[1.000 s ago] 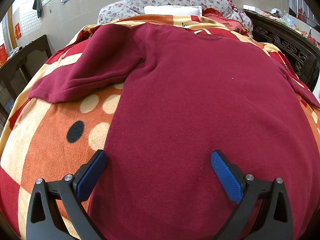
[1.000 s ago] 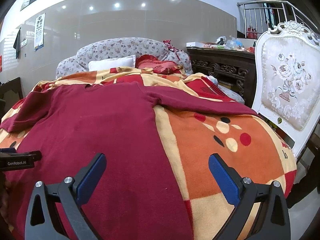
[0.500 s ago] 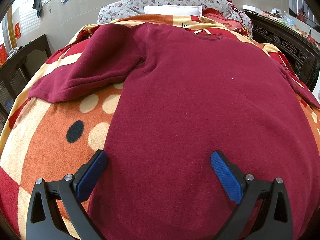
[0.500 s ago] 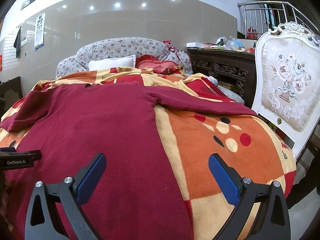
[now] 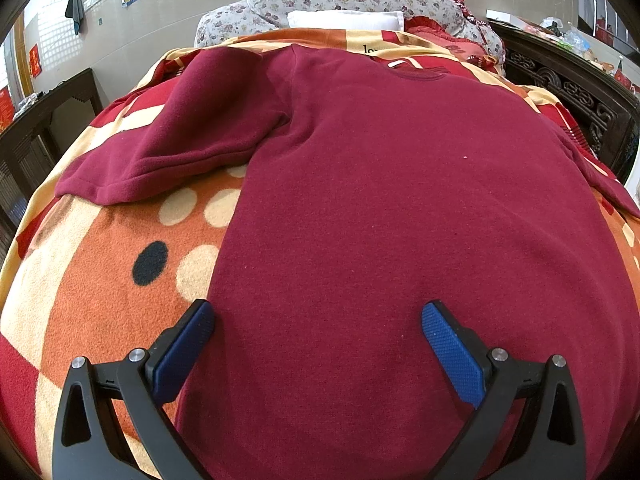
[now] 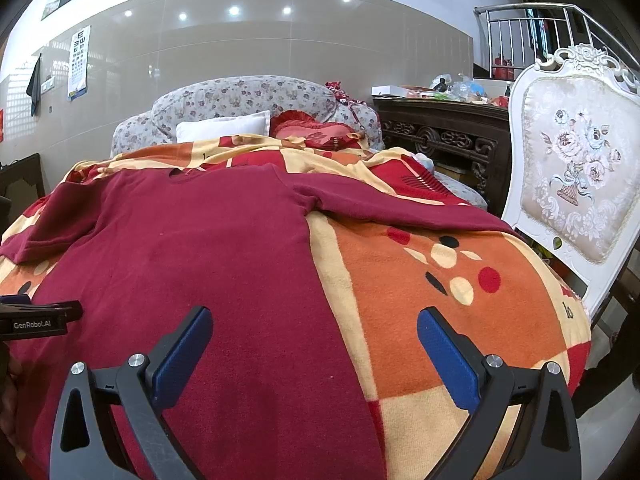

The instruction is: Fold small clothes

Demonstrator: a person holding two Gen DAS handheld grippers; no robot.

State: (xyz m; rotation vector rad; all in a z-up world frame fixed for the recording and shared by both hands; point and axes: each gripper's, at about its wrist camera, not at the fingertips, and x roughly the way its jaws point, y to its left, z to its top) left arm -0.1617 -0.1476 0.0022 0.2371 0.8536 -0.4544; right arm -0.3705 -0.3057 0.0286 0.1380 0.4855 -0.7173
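Observation:
A dark red long-sleeved sweater (image 5: 400,200) lies flat on a bed, collar far, hem near me. Its left sleeve (image 5: 168,148) lies angled out over the blanket. In the right wrist view the sweater (image 6: 200,272) fills the left half and its right sleeve (image 6: 400,210) stretches toward the chair. My left gripper (image 5: 318,318) is open and empty over the sweater's lower left edge. My right gripper (image 6: 314,322) is open and empty over the sweater's lower right edge. The left gripper's body (image 6: 36,320) shows at the right view's left edge.
An orange, red and cream dotted blanket (image 6: 460,300) covers the bed. A floral headboard (image 6: 248,96), white pillow (image 6: 224,128) and red cushion (image 6: 312,132) are at the far end. A white upholstered chair (image 6: 576,184) and carved dark cabinet (image 6: 444,136) stand right; dark furniture (image 5: 44,128) stands left.

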